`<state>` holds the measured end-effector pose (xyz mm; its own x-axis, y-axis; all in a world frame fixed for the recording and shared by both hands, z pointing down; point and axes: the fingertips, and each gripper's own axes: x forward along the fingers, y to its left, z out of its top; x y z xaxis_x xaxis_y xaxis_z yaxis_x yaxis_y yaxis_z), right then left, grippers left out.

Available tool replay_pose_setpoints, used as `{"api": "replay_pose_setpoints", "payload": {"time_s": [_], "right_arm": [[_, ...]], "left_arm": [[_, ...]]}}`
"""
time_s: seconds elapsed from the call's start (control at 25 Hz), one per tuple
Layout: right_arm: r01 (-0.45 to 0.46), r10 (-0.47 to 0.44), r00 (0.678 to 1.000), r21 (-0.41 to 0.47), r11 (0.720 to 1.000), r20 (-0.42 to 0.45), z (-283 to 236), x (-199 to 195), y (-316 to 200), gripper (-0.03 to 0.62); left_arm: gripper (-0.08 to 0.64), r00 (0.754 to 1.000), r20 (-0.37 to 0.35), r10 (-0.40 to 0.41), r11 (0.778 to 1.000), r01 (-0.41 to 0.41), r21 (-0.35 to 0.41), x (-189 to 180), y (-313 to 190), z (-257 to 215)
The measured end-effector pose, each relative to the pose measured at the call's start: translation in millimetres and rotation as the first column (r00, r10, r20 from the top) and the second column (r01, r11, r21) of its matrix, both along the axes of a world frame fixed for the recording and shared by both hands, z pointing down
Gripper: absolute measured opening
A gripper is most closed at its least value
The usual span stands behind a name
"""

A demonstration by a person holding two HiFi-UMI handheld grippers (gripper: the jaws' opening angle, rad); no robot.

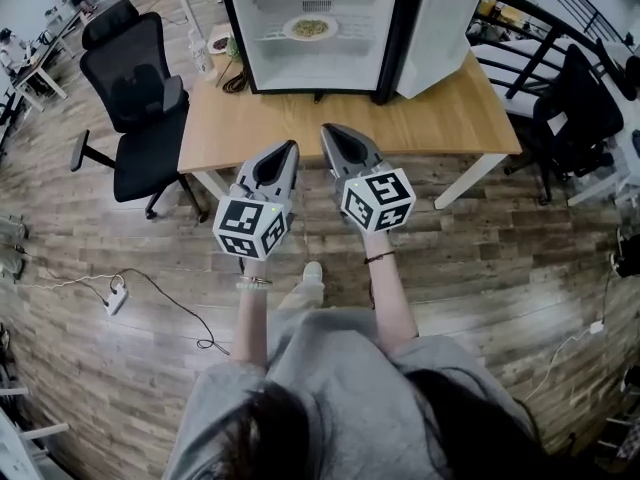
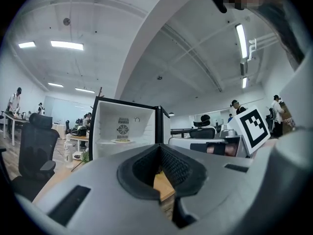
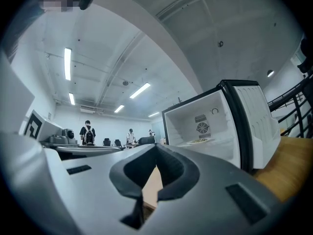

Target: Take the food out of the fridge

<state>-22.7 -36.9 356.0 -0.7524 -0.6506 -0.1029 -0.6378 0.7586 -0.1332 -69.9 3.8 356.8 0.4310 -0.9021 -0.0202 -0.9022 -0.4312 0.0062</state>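
Head view: yellowish food [image 1: 311,28] on white plate [image 1: 287,31]; left tongs [image 1: 292,147], right tongs [image 1: 328,129] closed, empty.

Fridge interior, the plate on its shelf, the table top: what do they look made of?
Fridge liner: looks like moulded white plastic, smooth, with rounded corners and a vent grille in the back wall.
Plate: pale, smooth rim, probably ceramic but possibly melamine. It is too small to tell.
Table top: light wood-grain surface with a matte look. It could be veneer or laminate, I can't tell which.
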Motion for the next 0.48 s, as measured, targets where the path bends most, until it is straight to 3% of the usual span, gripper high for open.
{"api": "replay_pose_setpoints", "payload": {"time_s": [0.48], "right_arm": [[-0.047, 0.047, 0.999, 0.002, 0.999, -0.019, -4, -19, -58, 0.009]], "left_arm": [[0.008, 0.998, -0.015, 0.058, 0.998, -0.058, 0.029, -18, -61, -12]]}}
